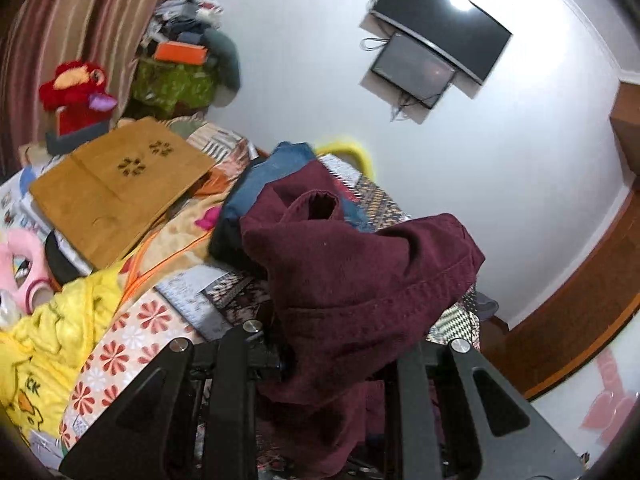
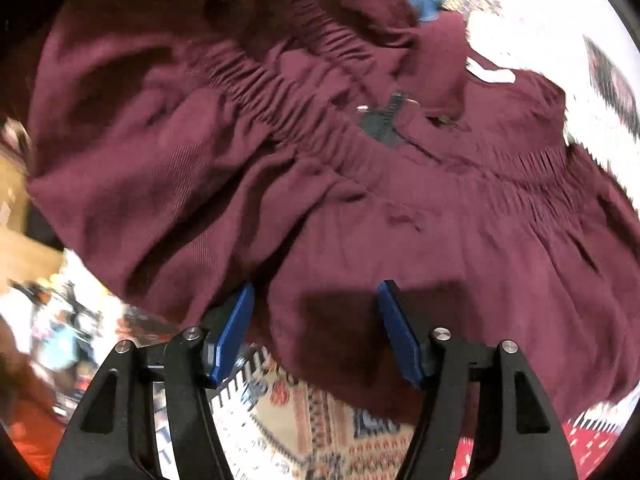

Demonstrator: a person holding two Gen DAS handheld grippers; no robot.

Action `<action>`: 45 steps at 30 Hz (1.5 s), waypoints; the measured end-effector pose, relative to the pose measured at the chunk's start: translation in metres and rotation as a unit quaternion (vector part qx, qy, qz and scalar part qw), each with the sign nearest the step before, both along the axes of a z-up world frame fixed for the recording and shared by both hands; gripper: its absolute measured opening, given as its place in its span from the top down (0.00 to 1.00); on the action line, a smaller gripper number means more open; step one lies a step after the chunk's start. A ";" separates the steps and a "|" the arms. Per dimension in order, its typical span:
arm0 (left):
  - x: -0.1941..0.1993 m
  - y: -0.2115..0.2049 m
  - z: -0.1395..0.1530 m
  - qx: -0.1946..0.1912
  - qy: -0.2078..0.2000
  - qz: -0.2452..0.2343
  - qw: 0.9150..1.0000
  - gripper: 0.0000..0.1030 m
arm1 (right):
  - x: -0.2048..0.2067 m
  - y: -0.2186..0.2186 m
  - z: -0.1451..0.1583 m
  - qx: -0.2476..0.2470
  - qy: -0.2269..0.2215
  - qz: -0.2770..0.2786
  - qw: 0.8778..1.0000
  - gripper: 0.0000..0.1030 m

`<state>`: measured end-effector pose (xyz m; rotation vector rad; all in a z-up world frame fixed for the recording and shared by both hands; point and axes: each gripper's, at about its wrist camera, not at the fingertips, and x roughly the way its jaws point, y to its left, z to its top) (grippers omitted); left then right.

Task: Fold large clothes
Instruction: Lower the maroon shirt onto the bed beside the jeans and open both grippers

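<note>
Left hand-held gripper (image 1: 320,360): we see it clamped on maroon garment (image 1: 360,272), heaped ahead over bed (image 1: 132,332) | right hand-held gripper (image 2: 316,328): parted above waistband-side cloth, gripping nothing | risk: we judge bunched cloth folds crooked.

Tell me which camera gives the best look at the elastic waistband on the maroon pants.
The right wrist view. There the gathered elastic waistband of the maroon pants runs across the frame, with the zipper beside it. The left wrist view shows only bunched maroon cloth and a stitched hem hanging from the left gripper; no waistband is visible.
</note>
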<state>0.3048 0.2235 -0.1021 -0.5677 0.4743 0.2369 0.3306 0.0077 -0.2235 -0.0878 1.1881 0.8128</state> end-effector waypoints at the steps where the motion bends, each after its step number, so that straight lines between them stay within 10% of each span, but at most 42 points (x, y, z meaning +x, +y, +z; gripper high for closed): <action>1: 0.007 -0.008 0.006 0.005 -0.001 -0.009 1.000 0.80 | 0.003 -0.016 0.006 0.018 0.002 -0.015 1.000 0.41; 10: 0.098 -0.166 0.055 0.147 -0.011 -0.149 0.978 0.80 | 0.001 -0.180 0.056 0.022 -0.136 -0.203 0.969 0.41; 16: 0.135 -0.290 0.000 0.251 0.049 -0.259 0.932 0.80 | -0.009 -0.260 0.058 0.005 -0.139 -0.279 0.950 0.41; 26: 0.113 -0.346 -0.082 0.310 0.170 -0.378 0.856 0.74 | -0.025 -0.298 0.049 -0.008 -0.127 -0.306 0.943 0.41; 34: 0.115 -0.318 -0.062 0.228 0.198 -0.391 0.870 0.66 | -0.022 -0.295 0.062 -0.003 -0.152 -0.280 0.948 0.41; 45: 0.104 -0.313 -0.061 0.230 0.214 -0.414 0.854 0.64 | -0.022 -0.268 0.055 0.021 -0.141 -0.242 0.960 0.41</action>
